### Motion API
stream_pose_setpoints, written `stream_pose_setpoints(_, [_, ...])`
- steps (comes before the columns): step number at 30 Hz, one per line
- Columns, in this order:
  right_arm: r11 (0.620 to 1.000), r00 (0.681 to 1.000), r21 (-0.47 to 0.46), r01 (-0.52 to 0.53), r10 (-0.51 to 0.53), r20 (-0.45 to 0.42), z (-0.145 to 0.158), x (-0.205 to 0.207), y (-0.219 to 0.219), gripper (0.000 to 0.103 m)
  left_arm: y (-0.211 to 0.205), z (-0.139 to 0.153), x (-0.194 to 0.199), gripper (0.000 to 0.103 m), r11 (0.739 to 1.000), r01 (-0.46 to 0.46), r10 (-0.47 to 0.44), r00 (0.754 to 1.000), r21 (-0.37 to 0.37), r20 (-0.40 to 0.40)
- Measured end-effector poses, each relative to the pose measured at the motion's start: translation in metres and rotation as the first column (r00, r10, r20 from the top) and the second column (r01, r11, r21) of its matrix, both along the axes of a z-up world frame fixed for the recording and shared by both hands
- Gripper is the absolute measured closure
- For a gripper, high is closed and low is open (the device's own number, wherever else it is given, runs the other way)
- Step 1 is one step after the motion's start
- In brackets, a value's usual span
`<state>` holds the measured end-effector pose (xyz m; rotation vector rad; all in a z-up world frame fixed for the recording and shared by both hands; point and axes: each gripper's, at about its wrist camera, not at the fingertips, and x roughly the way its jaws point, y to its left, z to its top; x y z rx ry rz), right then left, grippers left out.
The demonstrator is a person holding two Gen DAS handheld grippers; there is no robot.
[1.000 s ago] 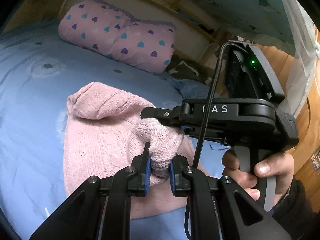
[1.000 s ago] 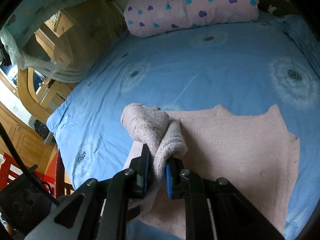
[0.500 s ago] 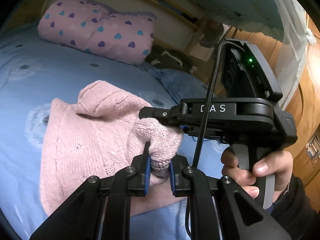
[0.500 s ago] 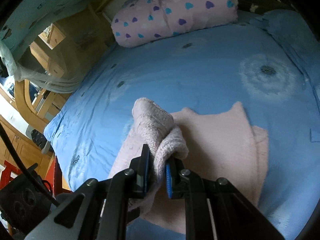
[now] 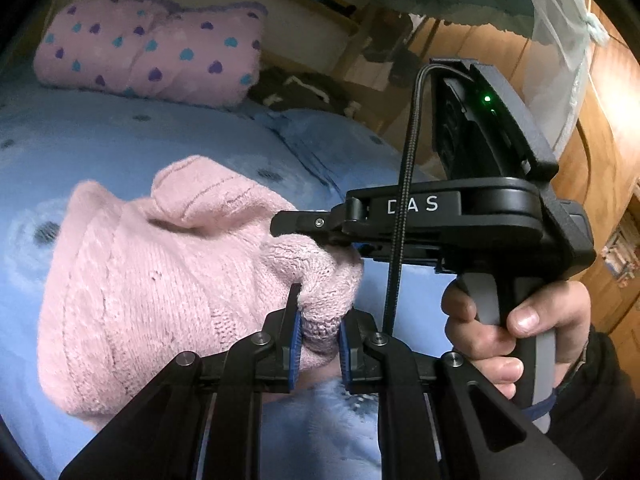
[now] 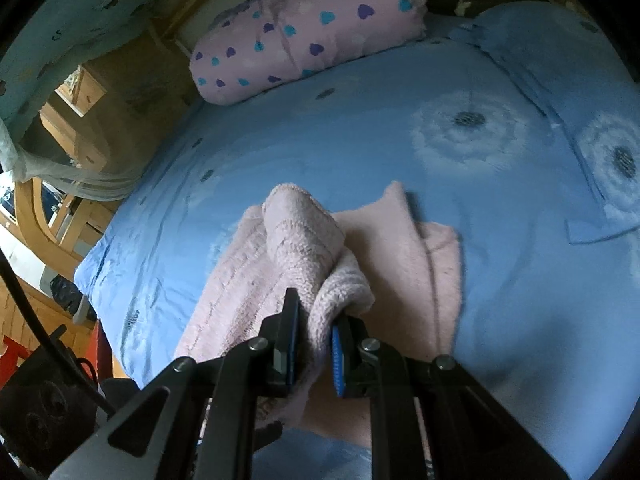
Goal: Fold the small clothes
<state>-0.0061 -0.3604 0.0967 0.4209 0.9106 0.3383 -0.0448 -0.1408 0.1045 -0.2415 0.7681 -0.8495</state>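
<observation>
The left gripper (image 5: 318,330) has its jaws clamped on one bunched edge of the fuzzy pink knitted garment (image 5: 152,280); the right gripper (image 6: 314,350) pinches another. The garment drapes on the blue dandelion-print bed (image 6: 360,140), toward 12 o'clock. Mid-fold, judging by this; next, lay the raised edge flat, then release.

Before me: a bed (image 6: 360,148) under a blue cover (image 5: 120,140) printed with pale dandelion heads. At its head lies a pink pillow (image 5: 152,60) dotted with purple and teal hearts; a dark bundle (image 5: 296,88) sits just beside it. Wooden furniture (image 6: 68,120) and sheer netting (image 5: 560,40) stand beyond my bed's edges.
</observation>
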Motion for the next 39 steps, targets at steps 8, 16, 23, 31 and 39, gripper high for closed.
stream_pose_setpoints(8, [1.0, 0.999, 0.005, 0.026, -0.026, -0.031, -0.018, -0.01, -0.027, 0.089, -0.018, -0.012, -0.002, 0.103, 0.999, 0.036, -0.036, 0.999, 0.003, -0.024])
stream_pose_setpoints(16, [0.999, 0.995, -0.021, 0.045, -0.047, -0.091, -0.036, -0.008, -0.039, 0.089, -0.043, -0.021, -0.008, 0.103, 0.992, 0.049, -0.052, 0.999, 0.113, 0.016])
stream_pose_setpoints(23, [0.998, 0.989, -0.035, 0.047, -0.051, -0.135, -0.049, -0.005, -0.041, 0.089, -0.053, -0.029, -0.013, 0.103, 0.982, 0.047, -0.055, 0.997, 0.182, 0.044])
stream_pose_setpoints(31, [0.997, 0.981, -0.061, 0.054, -0.064, -0.183, -0.062, 0.003, -0.04, 0.089, -0.058, -0.037, -0.016, 0.103, 0.975, 0.037, -0.049, 0.998, 0.219, 0.05])
stream_pose_setpoints(39, [0.985, 0.967, -0.166, 0.05, -0.089, -0.237, -0.077, 0.008, -0.039, 0.063, -0.06, -0.044, -0.015, 0.1, 0.976, 0.042, -0.047, 0.999, 0.213, 0.02])
